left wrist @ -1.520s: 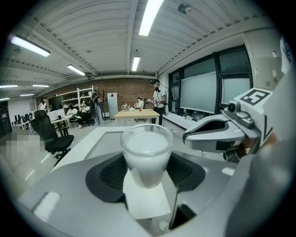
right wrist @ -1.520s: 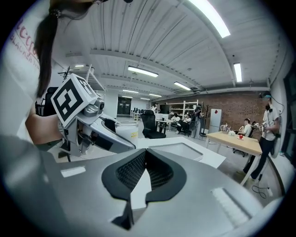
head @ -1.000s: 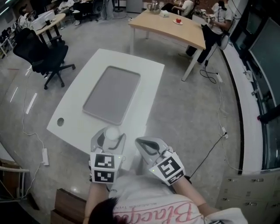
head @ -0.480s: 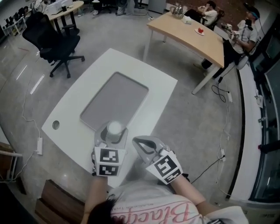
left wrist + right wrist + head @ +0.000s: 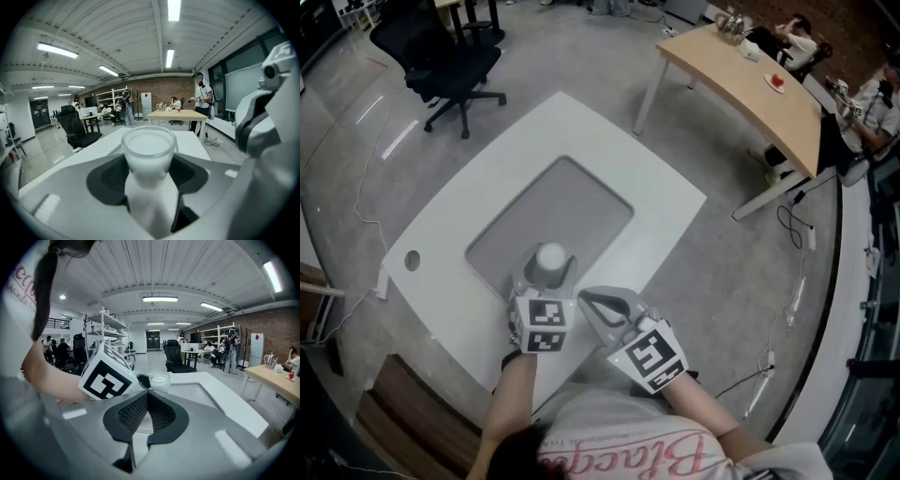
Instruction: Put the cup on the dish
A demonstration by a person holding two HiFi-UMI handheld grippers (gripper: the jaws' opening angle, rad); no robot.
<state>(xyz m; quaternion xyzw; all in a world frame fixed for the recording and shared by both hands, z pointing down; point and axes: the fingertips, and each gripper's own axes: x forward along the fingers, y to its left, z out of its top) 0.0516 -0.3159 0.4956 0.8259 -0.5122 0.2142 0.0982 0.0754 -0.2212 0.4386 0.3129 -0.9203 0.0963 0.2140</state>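
A white cup (image 5: pixel 549 255) sits between the jaws of my left gripper (image 5: pixel 546 274), which is shut on its sides. It hangs at the near edge of the grey dish-like tray (image 5: pixel 567 197) on the white table (image 5: pixel 661 202). In the left gripper view the cup (image 5: pixel 149 146) stands upright, mouth up, clamped between the dark pads of the left gripper (image 5: pixel 149 176). My right gripper (image 5: pixel 587 300) is beside it on the right, shut with nothing in it. In the right gripper view the pads of the right gripper (image 5: pixel 146 399) meet, with the cup (image 5: pixel 159 380) beyond them.
A round cable hole (image 5: pixel 412 260) is in the table's left corner. A black office chair (image 5: pixel 455 52) stands beyond the table on the left. A wooden table (image 5: pixel 750 80) with seated people is at the far right. Cables (image 5: pixel 787 281) lie on the floor to the right.
My left gripper has carried the cup forward, from over the table's near edge to the tray's near edge. The right gripper has followed alongside, still shut.
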